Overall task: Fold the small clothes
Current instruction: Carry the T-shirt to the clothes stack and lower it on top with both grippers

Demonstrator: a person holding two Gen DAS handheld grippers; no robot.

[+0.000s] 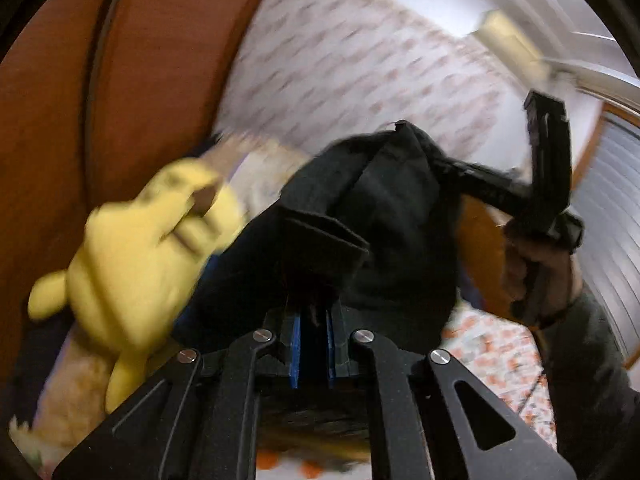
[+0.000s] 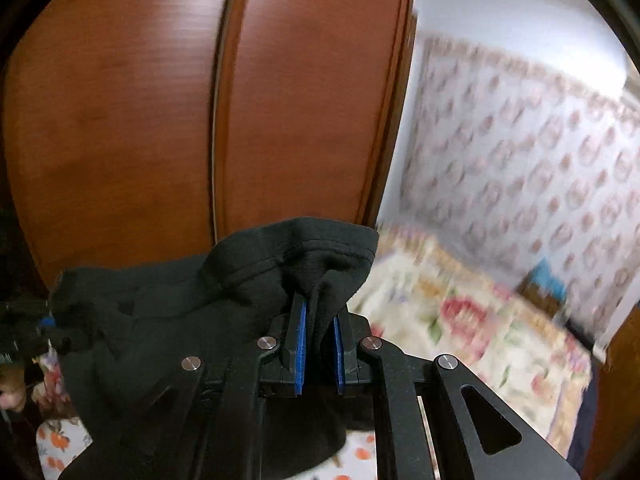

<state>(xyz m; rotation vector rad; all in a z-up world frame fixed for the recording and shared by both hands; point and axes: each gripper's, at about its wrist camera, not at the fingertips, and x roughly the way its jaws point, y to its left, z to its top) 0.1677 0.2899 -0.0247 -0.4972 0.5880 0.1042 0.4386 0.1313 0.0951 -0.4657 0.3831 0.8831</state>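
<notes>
Two grippers are sharing one dark garment point(image 2: 168, 320), which is hanging in the air between them rather than lying flat. No fold is showing in it yet: the cloth is sagging in loose bunches, so the task is looking to be at an early stage, with the piece lifted and being spread. Judging from this, laying it down on the orange-printed sheet point(image 1: 492, 344) below, smoothing it and making every fold is all still waiting.

The left gripper point(image 1: 312, 308) is pinching an edge of the garment, its blue pads point(image 1: 295, 340) nearly together with only cloth between them. The right gripper point(image 2: 320, 312) is doing the same on a hemmed edge, its jaws almost closed around a thin wad of fabric. From the left camera, the right gripper is also showing off to the side, held in a person's hand point(image 1: 532, 264), with the garment stretching across to it.

A yellow plush toy point(image 1: 148, 256) is sitting blurred beside the garment, in front of a brown wooden wardrobe point(image 2: 140, 100). A flowered bedspread point(image 2: 472, 332) is lying further back, under patterned wallpaper point(image 2: 520, 140).
</notes>
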